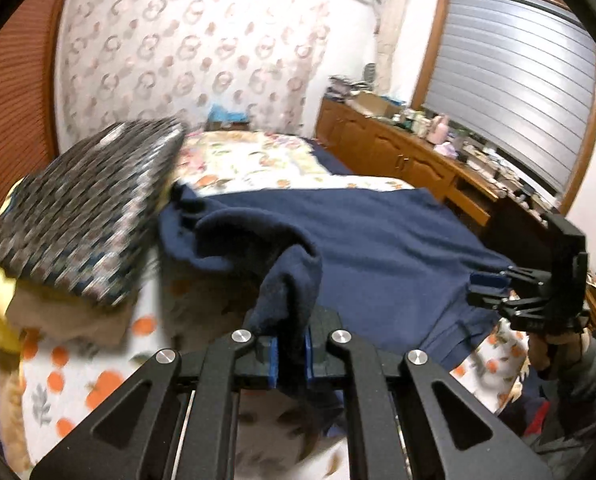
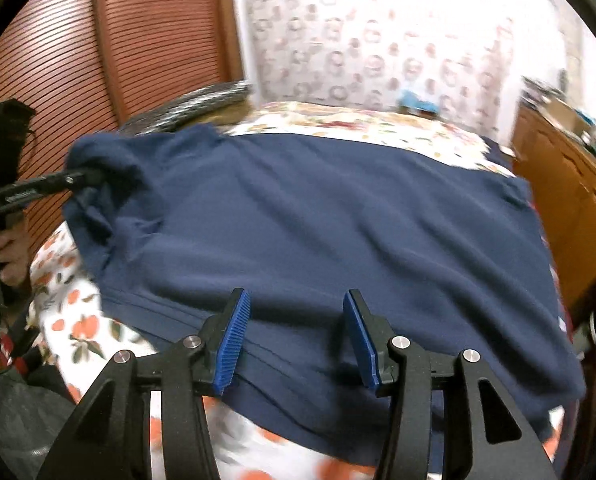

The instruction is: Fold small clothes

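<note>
navy garment spread on the bed, one corner pinched, other side free

the navy garment [image 2: 330, 216] lies mostly flat across the fruit-print bed [image 2: 70, 320], its near hem toward the right tongs [image 2: 296, 340], whose jaws stand apart over the cloth, holding nothing. the left tongs [image 1: 291, 354] are clamped on a bunched fold of the same garment, lifting it into a soft peak — the fabric drapes and creases freely, so judged light, limp, fleece-like, not slippery. a patterned cushion [image 1: 86, 208] sits just beside the lifted corner. best hold, in my judgement: hem or a corner seam, pinching both layers — a mid-panel grip would only gather slack
</note>
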Demonstrator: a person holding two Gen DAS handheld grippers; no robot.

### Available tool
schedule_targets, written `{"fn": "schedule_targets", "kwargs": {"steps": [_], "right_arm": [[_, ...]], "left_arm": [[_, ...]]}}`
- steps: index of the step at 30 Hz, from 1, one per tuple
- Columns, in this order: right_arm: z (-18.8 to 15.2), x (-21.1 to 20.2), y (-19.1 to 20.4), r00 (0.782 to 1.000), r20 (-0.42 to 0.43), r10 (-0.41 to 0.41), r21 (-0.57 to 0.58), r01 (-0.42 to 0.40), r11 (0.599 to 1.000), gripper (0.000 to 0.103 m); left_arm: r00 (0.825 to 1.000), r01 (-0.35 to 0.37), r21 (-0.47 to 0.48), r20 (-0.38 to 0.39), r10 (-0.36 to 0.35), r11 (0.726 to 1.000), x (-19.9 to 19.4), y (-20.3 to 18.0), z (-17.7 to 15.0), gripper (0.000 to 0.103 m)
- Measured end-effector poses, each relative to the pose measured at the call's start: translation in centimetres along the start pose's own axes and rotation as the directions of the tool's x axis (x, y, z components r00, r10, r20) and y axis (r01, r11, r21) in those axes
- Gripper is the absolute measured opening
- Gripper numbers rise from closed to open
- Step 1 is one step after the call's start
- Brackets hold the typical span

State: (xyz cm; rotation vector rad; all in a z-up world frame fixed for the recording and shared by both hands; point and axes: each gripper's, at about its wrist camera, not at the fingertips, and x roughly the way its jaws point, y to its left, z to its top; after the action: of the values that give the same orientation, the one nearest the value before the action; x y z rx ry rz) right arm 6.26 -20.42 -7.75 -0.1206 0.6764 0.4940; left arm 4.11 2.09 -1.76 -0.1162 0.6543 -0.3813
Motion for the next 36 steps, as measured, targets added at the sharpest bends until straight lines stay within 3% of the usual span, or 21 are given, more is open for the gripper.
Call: {"fn": "schedule_targets", "kwargs": {"steps": [9, 15, 19, 21, 23, 24, 25, 27, 30, 36], "right_arm": [[-2.4, -4.3, -3.7, 0.991, 0.047, -0.124, 0.107, 0.118, 0.987, 0.051], [-4.0, -7.0, -4.2, 0.982, 0.071, -0.173, 0.155, 0.161, 0.975, 0.051], [-5.1, -8.5, -4.0, 0.979, 0.083, -0.186, 0.185, 0.168, 0.968, 0.051], [-5.5, -8.9, -3.8, 0.978, 0.084, -0.192, 0.195, 0.172, 0.966, 0.051], [-5.5, -8.8, -3.4, 0.978, 0.082, -0.193, 0.200, 0.173, 0.964, 0.051], [-5.7, -8.9, -3.3, 0.977, 0.081, -0.195, 0.201, 0.176, 0.964, 0.051], [-5.6, -8.9, -3.3, 0.977, 0.081, -0.197, 0.202, 0.178, 0.963, 0.051], [-5.4, -8.7, -3.4, 0.976, 0.081, -0.202, 0.207, 0.181, 0.961, 0.051], [-4.3, -8.1, -3.5, 0.976, 0.082, -0.203, 0.210, 0.182, 0.961, 0.051], [-3.2, -7.4, -4.0, 0.977, 0.090, -0.195, 0.178, 0.177, 0.968, 0.051]], "left_arm": [[0.988, 0.154, 0.146, 0.008, -0.156, 0.977, 3.4, -8.4, 5.4, 0.010], [0.968, 0.247, 0.259, -0.036, -0.247, 0.934, 6.7, -15.9, 8.6, 0.010], [0.954, 0.298, 0.292, -0.059, -0.294, 0.909, 6.8, -19.1, 9.2, 0.010], [0.953, 0.302, 0.307, -0.107, -0.282, 0.902, 7.7, -20.1, 8.7, 0.014], [0.953, 0.299, 0.312, -0.140, -0.268, 0.902, 8.2, -19.9, 8.1, 0.030], [0.956, 0.289, 0.315, -0.140, -0.257, 0.904, 8.3, -19.5, 7.6, 0.045], [0.961, 0.274, 0.317, -0.136, -0.243, 0.908, 8.6, -19.6, 7.6, 0.053], [0.967, 0.245, 0.299, -0.140, -0.212, 0.922, 8.8, -18.3, 7.1, 0.059], [0.972, 0.219, 0.261, -0.141, -0.187, 0.940, 8.9, -16.6, 6.7, 0.064], [0.988, 0.092, 0.204, -0.141, -0.063, 0.975, 8.8, -12.1, 4.6, 0.067]]}}
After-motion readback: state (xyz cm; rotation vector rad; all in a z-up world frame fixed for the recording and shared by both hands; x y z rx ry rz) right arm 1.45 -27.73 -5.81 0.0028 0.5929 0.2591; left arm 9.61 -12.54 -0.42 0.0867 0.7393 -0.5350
